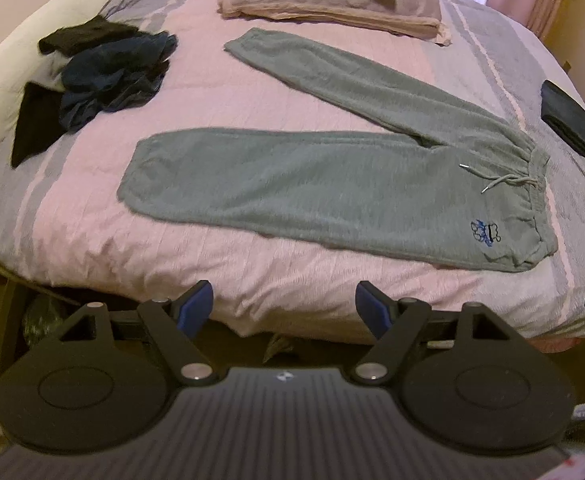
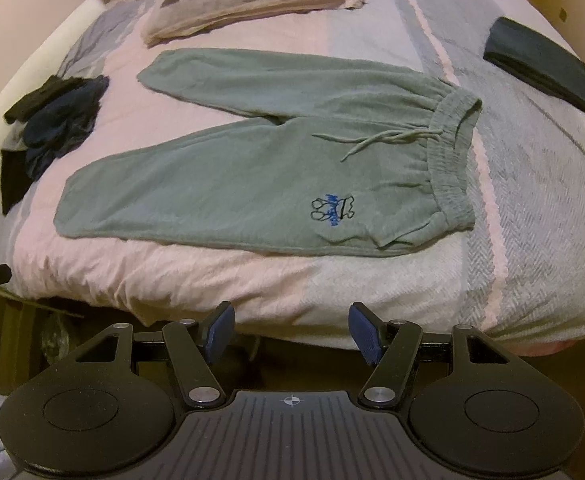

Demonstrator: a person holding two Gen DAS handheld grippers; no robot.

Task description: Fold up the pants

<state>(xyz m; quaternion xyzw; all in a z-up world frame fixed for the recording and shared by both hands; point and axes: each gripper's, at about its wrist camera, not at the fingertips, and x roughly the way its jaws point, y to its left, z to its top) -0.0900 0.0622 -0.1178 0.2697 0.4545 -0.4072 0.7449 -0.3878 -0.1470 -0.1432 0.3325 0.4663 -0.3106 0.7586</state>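
Note:
Grey sweatpants (image 1: 292,184) lie spread flat on the bed, legs splayed apart to the left, waistband (image 1: 540,200) with drawstring at the right. A small blue and black logo (image 1: 486,234) sits near the waistband. The right wrist view shows the same pants (image 2: 252,184) and waistband (image 2: 450,160). My left gripper (image 1: 284,304) is open, held off the bed's front edge, with nothing between its fingers. My right gripper (image 2: 290,330) is also open and empty, in front of the bed edge below the pants.
The bed has a pink and grey striped cover (image 1: 212,96). A pile of dark clothes (image 1: 100,76) lies at the left. A folded dark garment (image 1: 572,124) rests at the right. Folded pink blankets and a pillow (image 1: 332,0) sit at the back.

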